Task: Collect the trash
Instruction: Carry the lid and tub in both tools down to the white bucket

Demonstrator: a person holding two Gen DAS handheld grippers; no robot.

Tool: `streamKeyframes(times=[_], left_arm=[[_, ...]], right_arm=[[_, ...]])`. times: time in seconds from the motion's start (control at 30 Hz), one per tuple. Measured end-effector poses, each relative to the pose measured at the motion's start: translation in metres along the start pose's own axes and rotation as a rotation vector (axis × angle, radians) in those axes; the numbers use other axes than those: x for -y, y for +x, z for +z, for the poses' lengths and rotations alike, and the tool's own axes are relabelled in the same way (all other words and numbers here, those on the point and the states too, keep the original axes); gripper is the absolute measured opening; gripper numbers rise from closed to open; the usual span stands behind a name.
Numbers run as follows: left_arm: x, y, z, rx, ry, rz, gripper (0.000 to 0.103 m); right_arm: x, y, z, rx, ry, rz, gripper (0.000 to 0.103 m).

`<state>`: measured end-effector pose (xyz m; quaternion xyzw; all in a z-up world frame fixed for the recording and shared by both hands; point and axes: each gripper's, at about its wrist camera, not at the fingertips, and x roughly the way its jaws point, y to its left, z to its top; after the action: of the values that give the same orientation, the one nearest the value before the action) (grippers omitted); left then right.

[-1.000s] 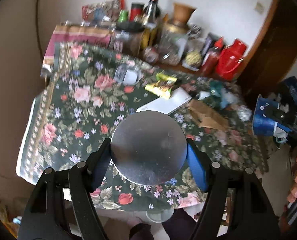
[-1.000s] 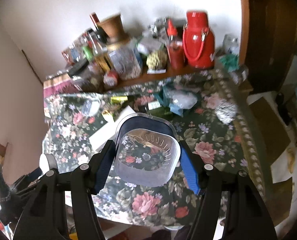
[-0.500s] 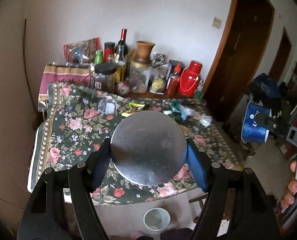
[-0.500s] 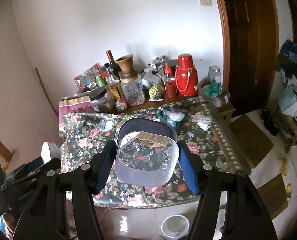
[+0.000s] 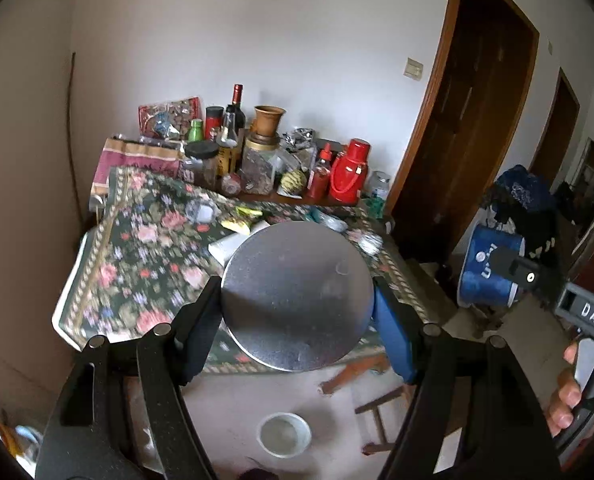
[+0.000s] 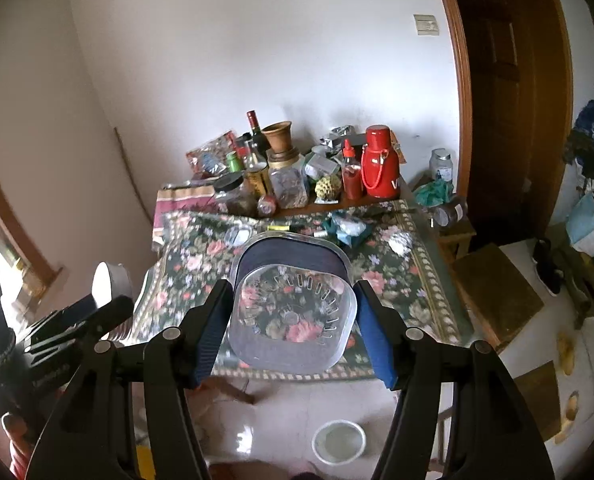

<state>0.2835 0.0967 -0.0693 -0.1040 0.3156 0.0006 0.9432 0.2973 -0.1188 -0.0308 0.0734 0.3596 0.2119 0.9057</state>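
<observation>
My left gripper [image 5: 297,300] is shut on a round silver tin [image 5: 297,296], whose flat end faces the camera. My right gripper [image 6: 293,312] is shut on a clear plastic tub [image 6: 293,312] with a dark lining; in the left wrist view the tub shows as a blue tub [image 5: 489,268] at the right. Both hang in the air in front of the floral-cloth table [image 5: 137,248]. On the cloth lie yellow wrappers [image 5: 243,218], a white paper [image 5: 233,242], a clear lid [image 5: 201,212], a teal bag [image 6: 347,226] and crumpled foil [image 6: 400,242].
Bottles, jars and a red thermos [image 6: 379,164] crowd the table's far edge by the wall. A white bowl [image 6: 339,442] sits on the floor below the table. A wooden stool [image 6: 497,296] and a brown door [image 5: 457,120] stand to the right.
Both grippers have drawn back and up from the table with the tin and the tub still held. The table looks smaller, and the floor with the white bowl has come into view.
</observation>
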Motion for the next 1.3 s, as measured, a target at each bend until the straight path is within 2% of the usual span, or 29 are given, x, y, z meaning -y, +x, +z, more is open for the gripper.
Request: streamKeyframes(times=[0.17, 0.37, 0.63, 0.8, 1.03, 1.3], left_arm=[[0.041, -0.024, -0.033, -0.017, -0.008, 0.012, 0.071], [0.073, -0.039, -0.068, -0.061, -0.015, 0.025, 0.071], [0.075, -0.035, -0.103, -0.144, -0.014, 0.052, 0.071], [0.059, -0.009, -0.124, -0.208, -0.040, 0.049, 0.071], [0.021, 0.060, -0.160, -0.311, -0.058, 0.048, 0.071], [-0.023, 0.152, -0.233, -0.423, -0.071, 0.044, 0.071]], right_arm=[[0.023, -0.033, -0.026, -0.041, -0.019, 0.024, 0.058], [0.043, -0.048, -0.050, -0.090, -0.032, 0.046, 0.058], [0.053, -0.041, -0.080, -0.162, -0.005, 0.064, 0.058], [0.061, -0.013, -0.104, -0.236, 0.033, 0.056, 0.057], [0.072, 0.055, -0.152, -0.362, 0.073, 0.022, 0.057], [0.082, 0.134, -0.217, -0.451, 0.088, -0.031, 0.057]])
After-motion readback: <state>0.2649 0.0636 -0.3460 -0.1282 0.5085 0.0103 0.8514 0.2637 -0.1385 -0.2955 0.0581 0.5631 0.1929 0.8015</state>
